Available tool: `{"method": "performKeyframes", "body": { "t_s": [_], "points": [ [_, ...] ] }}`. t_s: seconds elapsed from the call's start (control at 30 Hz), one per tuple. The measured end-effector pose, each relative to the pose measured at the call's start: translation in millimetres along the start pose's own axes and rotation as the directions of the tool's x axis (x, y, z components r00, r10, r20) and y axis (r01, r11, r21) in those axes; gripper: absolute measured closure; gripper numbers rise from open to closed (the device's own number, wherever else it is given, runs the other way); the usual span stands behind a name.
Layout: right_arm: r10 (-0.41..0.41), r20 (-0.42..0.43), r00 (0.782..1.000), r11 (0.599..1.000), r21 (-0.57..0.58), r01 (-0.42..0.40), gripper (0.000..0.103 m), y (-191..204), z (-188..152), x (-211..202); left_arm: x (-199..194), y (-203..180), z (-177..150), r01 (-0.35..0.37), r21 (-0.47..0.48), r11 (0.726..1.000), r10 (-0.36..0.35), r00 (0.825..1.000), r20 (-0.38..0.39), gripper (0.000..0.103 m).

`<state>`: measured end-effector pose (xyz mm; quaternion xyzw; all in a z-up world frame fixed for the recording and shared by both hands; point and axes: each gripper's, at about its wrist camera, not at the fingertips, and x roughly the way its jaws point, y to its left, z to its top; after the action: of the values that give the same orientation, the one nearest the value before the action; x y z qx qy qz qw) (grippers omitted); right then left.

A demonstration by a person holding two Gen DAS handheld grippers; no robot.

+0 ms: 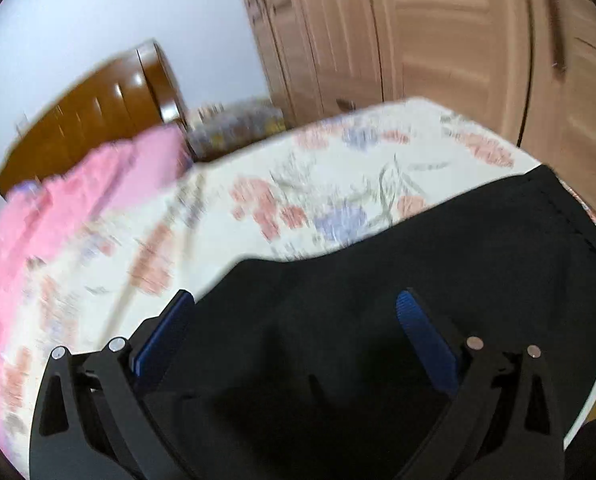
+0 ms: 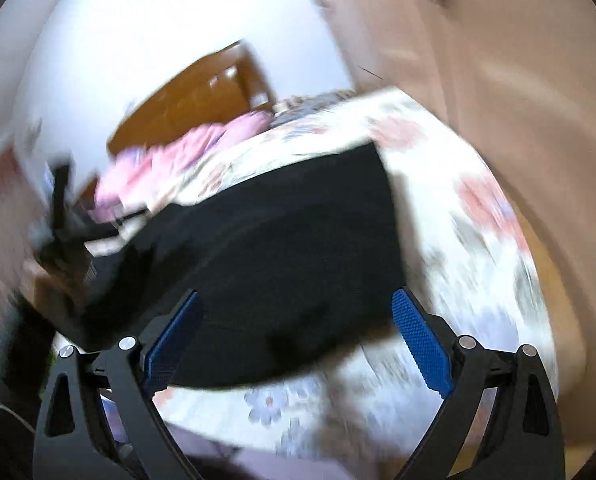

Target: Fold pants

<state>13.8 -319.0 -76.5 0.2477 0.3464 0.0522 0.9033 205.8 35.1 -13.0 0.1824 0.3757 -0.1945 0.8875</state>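
Tools both spread wide, gripping nothing: left tool (image 1: 294,300) and right tool (image 2: 298,302) above black pants (image 1: 417,264).

Floral-sheeted bed (image 1: 298,168) bearing black pants (image 1: 437,264) and pink bedding (image 1: 78,200).

Floral bedsheet (image 1: 305,184), pink blanket (image 1: 82,192) (rumpled), wooden headboard (image 1: 98,116), wardrobe (image 1: 437,32)

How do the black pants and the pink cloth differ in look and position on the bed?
The black pants are plain and dark, lying near the camera under both open grippers; the pink cloth is bright and lies far off by the wooden headboard. The pants look flat; the pink cloth looks bunched, though blurred. Both rest on the floral bedspread.
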Motion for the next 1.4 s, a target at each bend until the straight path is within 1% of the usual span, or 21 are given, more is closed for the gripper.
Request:
{"method": "performKeyframes", "body": {
  "t_s": [0.13,0.23,0.3,0.33,0.37,0.4,0.43,0.47,0.5,0.53,0.63,0.67,0.7,0.8,0.9,1.0,1.17,1.23,1.27,1.33,1.4],
  "points": [
    [0.041,-0.042,0.998,0.992,0.119,-0.036,0.011,-19.9,-8.4,5.9,36.2,-0.2,-17.8,0.011,-0.023,1.0,-0.013,0.994,-0.105,0.002],
    [0.095,-0.052,0.994,0.985,0.151,-0.087,0.011,-22.5,-2.8,16.4,36.4,-3.5,-19.6,-0.011,0.003,1.0,0.011,0.995,-0.097,0.002],
    [0.1,-0.082,0.992,0.986,0.145,-0.087,0.011,-15.7,3.0,29.4,34.4,-10.0,-19.7,-0.068,0.023,0.997,0.07,0.993,-0.1,0.002],
    [0.096,-0.103,0.99,0.986,0.145,-0.081,0.011,-15.2,4.4,34.3,21.0,-18.6,-17.8,-0.099,0.035,0.995,0.1,0.993,-0.057,0.002],
    [0.102,-0.103,0.989,0.986,0.143,-0.087,0.01,-14.4,4.4,33.4,7.1,-26.4,-13.8,-0.062,0.03,0.998,0.063,0.998,-0.03,0.002],
    [0.117,-0.113,0.987,0.984,0.151,-0.1,0.01,-13.1,5.6,37.1,-13.7,-38.7,-9.3,0.042,0.015,0.999,-0.042,0.999,0.015,0.002],
    [0.144,-0.119,0.982,0.979,0.165,-0.123,0.01,-14.5,6.8,39.0,-29.3,-51.2,-7.3,0.137,0.019,0.99,-0.138,0.989,0.051,0.002],
    [0.178,-0.114,0.977,0.968,0.196,-0.153,0.007,-15.2,8.3,40.3,-42.4,-65.6,-6.6,0.225,0.051,0.973,-0.228,0.971,0.076,0.002],
    [0.206,-0.102,0.973,0.957,0.227,-0.179,0.007,-17.2,9.5,40.0,-52.5,-82.9,-7.3,0.291,0.111,0.95,-0.301,0.95,0.083,0.002],
    [0.238,-0.086,0.967,0.943,0.257,-0.21,0.007,-20.6,11.1,39.3,-61.2,-111.5,-11.6,0.324,0.236,0.916,-0.348,0.935,0.068,0.002],
    [0.356,-0.017,0.934,0.886,0.325,-0.332,0.007,-33.1,19.8,28.4,-62.8,-151.7,-27.5,0.319,0.42,0.85,-0.359,0.933,0.018,0.002],
    [0.391,0.008,0.92,0.869,0.326,-0.372,0.007,-32.4,24.2,24.3,-61.5,-156.9,-30.2,0.333,0.434,0.837,-0.371,0.929,0.002,0.002],
    [0.399,0.015,0.917,0.868,0.317,-0.383,0.007,-29.8,27.3,21.4,-61.6,-160.8,-31.8,0.342,0.442,0.829,-0.379,0.926,-0.006,0.002],
    [0.384,0.004,0.923,0.893,0.251,-0.373,0.006,-13.3,36.3,23.0,-60.8,-176.2,-29.6,0.337,0.457,0.823,-0.375,0.927,-0.009,0.002],
    [0.399,0.01,0.917,0.898,0.195,-0.393,0.006,1.4,43.1,19.8,-53.3,-201.3,-27.5,0.226,0.52,0.824,-0.28,0.96,0.026,0.001],
    [0.389,0.012,0.921,0.902,0.2,-0.384,0.006,-1.1,49.6,23.6,-45.5,-213.7,-24.0,0.222,0.519,0.825,-0.276,0.961,0.027,0.001],
    [0.406,0.02,0.914,0.888,0.226,-0.4,0.006,-7.5,47.0,23.4,-47.6,-217.1,-20.9,0.267,0.499,0.825,-0.317,0.948,0.017,0.002],
    [0.439,0.028,0.898,0.869,0.24,-0.432,0.006,-10.1,48.1,23.1,-57.4,-217.7,-23.0,0.262,0.513,0.817,-0.33,0.943,0.043,0.002],
    [0.47,0.035,0.882,0.848,0.258,-0.462,0.006,-12.2,49.7,24.3,-58.9,-217.1,-23.4,0.273,0.512,0.814,-0.344,0.938,0.046,0.002],
    [0.523,0.051,0.851,0.809,0.283,-0.515,0.006,-15.7,52.1,24.7,-63.3,-217.3,-26.2,0.37,0.499,0.783,-0.433,0.902,0.01,0.002],
    [0.534,0.042,0.845,0.803,0.288,-0.522,0.006,-16.5,54.9,24.1,-70.6,-222.9,-30.7,0.346,0.519,0.781,-0.43,0.902,0.045,0.002]
  ]
}}
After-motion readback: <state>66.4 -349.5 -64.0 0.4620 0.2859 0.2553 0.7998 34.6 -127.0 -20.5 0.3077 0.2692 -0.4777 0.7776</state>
